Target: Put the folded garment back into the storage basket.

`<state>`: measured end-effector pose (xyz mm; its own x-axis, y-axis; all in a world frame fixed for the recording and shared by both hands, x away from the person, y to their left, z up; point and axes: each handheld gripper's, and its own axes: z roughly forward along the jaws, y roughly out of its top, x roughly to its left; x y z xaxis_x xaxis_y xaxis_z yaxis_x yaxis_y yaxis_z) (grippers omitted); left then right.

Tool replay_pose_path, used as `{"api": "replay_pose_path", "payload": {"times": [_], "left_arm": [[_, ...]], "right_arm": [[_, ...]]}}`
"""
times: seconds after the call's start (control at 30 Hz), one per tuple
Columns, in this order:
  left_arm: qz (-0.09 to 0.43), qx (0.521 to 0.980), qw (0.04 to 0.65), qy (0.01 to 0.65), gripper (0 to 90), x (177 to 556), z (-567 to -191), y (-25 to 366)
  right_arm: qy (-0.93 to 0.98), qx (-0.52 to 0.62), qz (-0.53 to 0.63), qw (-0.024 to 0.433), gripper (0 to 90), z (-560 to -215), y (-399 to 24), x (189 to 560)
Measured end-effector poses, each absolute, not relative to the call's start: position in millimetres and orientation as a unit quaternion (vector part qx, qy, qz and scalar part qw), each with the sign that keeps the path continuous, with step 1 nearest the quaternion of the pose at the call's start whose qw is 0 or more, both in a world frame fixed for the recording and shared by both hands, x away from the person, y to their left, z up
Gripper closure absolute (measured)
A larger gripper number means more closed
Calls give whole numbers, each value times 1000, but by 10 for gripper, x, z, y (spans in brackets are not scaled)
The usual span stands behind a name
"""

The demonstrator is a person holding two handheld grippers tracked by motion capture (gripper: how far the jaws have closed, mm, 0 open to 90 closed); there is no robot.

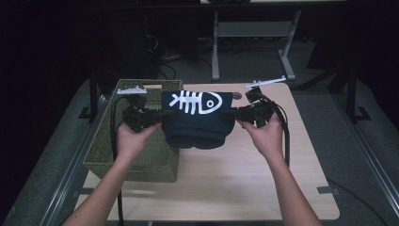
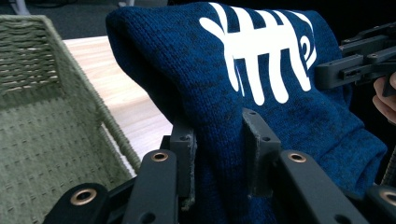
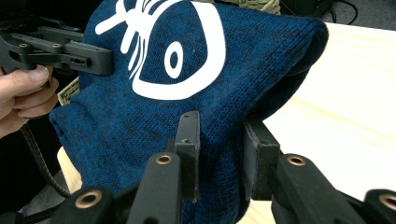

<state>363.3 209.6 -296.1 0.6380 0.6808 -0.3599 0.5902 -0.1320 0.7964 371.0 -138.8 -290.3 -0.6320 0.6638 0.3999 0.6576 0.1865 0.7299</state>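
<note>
A dark blue knitted garment [image 1: 197, 120] with a white fish-skeleton print hangs folded in the air between my two grippers, above the table. My left gripper [image 1: 164, 114] is shut on its left edge, right beside the green basket. My right gripper [image 1: 229, 113] is shut on its right edge. In the left gripper view the blue knit [image 2: 243, 84] is pinched between the jaws of my left gripper [image 2: 219, 140]. In the right gripper view the knit [image 3: 154, 107] sits between the jaws of my right gripper [image 3: 222, 140], with the other gripper [image 3: 70, 56] gripping the far side.
A green woven basket [image 1: 155, 155] stands at the table's left edge, its open inside [image 2: 42, 140] below my left hand. The light wooden table [image 1: 244, 183] spreads out in front and to the right. Dark floor and metal frame legs lie behind.
</note>
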Motion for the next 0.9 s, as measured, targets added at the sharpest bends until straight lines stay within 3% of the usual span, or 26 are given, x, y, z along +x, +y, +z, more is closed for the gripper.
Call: {"api": "replay_pose_path", "payload": {"times": [0.9], "left_arm": [[59,746,495,443,692,3606,-2889,2509]], "right_arm": [[785,410,465,-8,708,-2827,-939,3842]]}}
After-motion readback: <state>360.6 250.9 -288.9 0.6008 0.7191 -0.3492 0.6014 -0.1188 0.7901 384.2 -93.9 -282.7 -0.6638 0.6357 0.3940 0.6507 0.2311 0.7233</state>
